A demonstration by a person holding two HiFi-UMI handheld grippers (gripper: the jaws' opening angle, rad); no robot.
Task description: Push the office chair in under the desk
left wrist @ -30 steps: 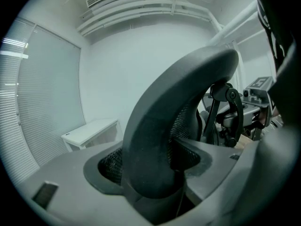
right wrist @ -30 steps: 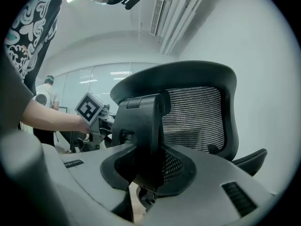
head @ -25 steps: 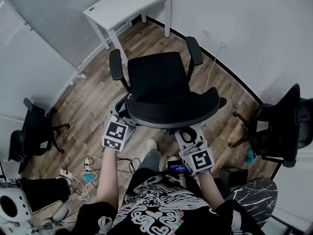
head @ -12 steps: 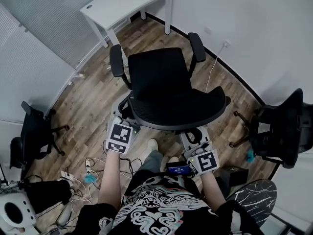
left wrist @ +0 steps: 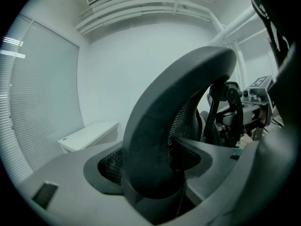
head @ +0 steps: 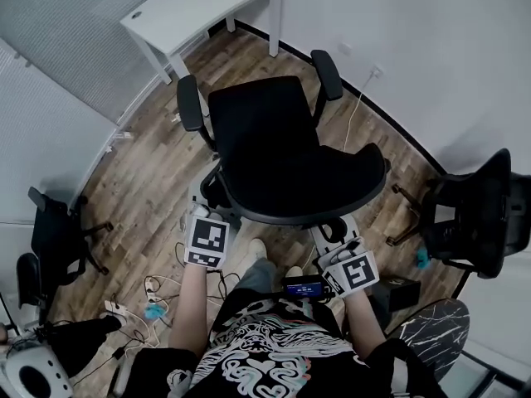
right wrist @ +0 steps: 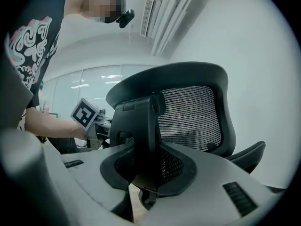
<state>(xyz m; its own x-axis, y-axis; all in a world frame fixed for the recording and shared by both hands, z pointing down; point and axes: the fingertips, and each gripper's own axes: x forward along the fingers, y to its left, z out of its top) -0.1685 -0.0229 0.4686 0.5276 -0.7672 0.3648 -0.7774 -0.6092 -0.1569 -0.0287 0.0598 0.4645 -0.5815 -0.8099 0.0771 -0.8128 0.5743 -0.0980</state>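
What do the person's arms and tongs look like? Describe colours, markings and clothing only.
Both the left tongs and right tongs are pale grey, each carrying a white cube printed with black square markers. Forearms are bare; the person wears a black short-sleeved T-shirt with a white, pink and teal graphic print.

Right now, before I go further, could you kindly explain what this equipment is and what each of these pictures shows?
No robot here: a person holds a two-jaw tool in each hand, the left gripper and the right gripper, each carrying a marker cube. The wide picture comes from a camera on the person's head, looking steeply down. The other two come from cameras riding on the grippers, looking along their jaws. On the wooden floor stands a black office chair, its seat facing a white desk. The left gripper's jaws are closed on the backrest's rim; the right gripper's hold the spine behind the backrest.
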